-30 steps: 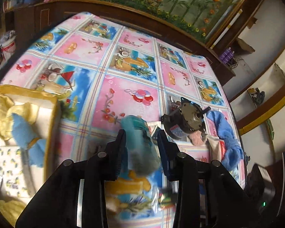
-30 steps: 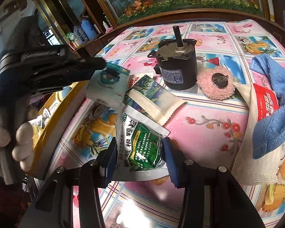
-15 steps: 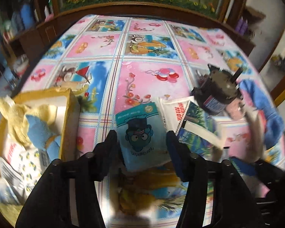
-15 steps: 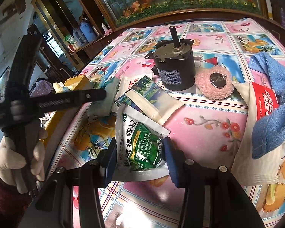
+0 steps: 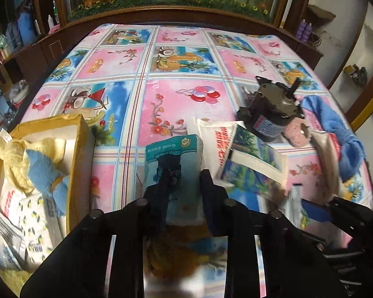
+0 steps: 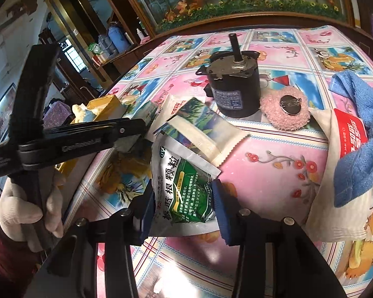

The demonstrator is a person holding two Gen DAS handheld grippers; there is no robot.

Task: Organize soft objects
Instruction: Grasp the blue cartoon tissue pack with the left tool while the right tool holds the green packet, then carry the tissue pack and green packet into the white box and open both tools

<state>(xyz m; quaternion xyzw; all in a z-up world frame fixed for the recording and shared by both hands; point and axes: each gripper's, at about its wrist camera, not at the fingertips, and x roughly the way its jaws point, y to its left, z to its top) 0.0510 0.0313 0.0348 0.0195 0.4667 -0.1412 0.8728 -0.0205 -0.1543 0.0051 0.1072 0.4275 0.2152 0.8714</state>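
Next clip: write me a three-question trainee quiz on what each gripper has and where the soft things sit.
1. True or false: the left gripper is shut on the teal tissue pack.
2. Which item lies between the right gripper's fingers? A) the motor B) the green sachet C) the blue towel
3. Fill in: the yellow and blue plush toy lies in the ____.

Key:
1. True.
2. B. The sachet lies between the fingers; a firm grip cannot be confirmed.
3. Cardboard box, on the table's left.
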